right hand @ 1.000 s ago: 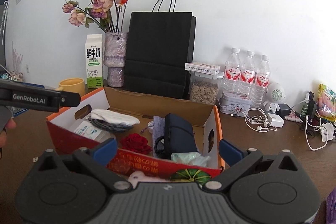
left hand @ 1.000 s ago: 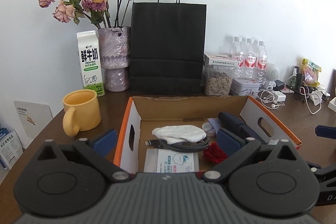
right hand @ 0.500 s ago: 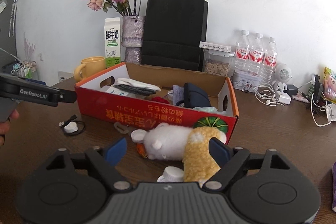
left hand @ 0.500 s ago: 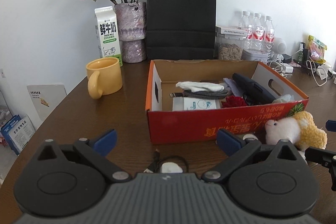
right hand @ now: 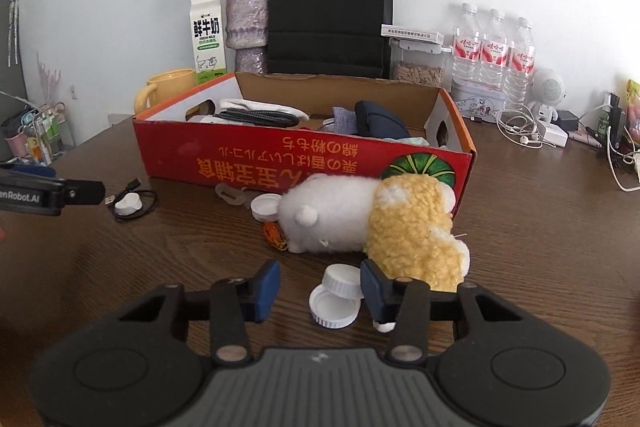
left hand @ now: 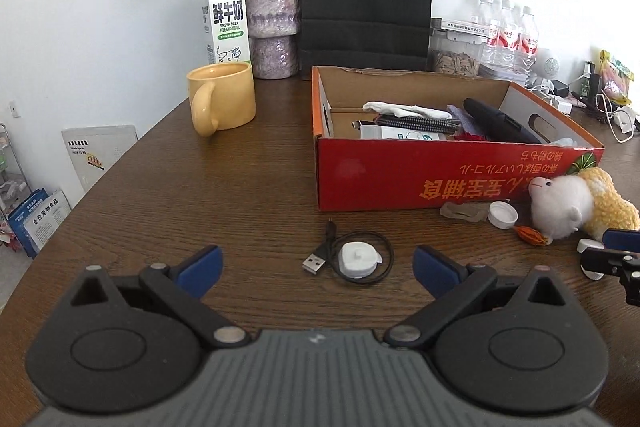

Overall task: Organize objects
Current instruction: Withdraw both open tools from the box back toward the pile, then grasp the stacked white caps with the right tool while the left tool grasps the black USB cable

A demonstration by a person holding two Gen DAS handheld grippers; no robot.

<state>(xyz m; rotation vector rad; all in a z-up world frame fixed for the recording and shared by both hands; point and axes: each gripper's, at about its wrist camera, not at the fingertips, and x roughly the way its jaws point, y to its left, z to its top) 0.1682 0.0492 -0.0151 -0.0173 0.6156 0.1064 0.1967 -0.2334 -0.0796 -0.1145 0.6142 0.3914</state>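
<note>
Left wrist view shows the left gripper point(left hand: 316, 267) held low over a dark wooden table point(left hand: 200, 211), its blue-padded jaws spread wide and empty, aimed at a small white puck charger point(left hand: 359, 255) with a coiled black cable lying just ahead of them. Behind it stands a red cardboard box point(left hand: 440, 171), already holding a cloth, a braided cable, a dark pouch and other small things. Right wrist view shows the right gripper point(right hand: 318, 285), jaws partly open and holding nothing, hovering by two white bottle caps point(right hand: 338, 293) that lie touching each other between its pads. Just beyond them a white and yellow plush toy point(right hand: 372, 223) lies on its side against the front wall of the box, with a third white cap point(right hand: 265, 206) and a small orange object beside it. A yellow mug point(left hand: 222, 99), milk carton, vase of dried roses and black paper bag stand at the back. Judging from this, the loose items in front of the box remain to be gathered; the next move likely calls for closing on the caps or the charger, then lifting over the box wall.
</note>
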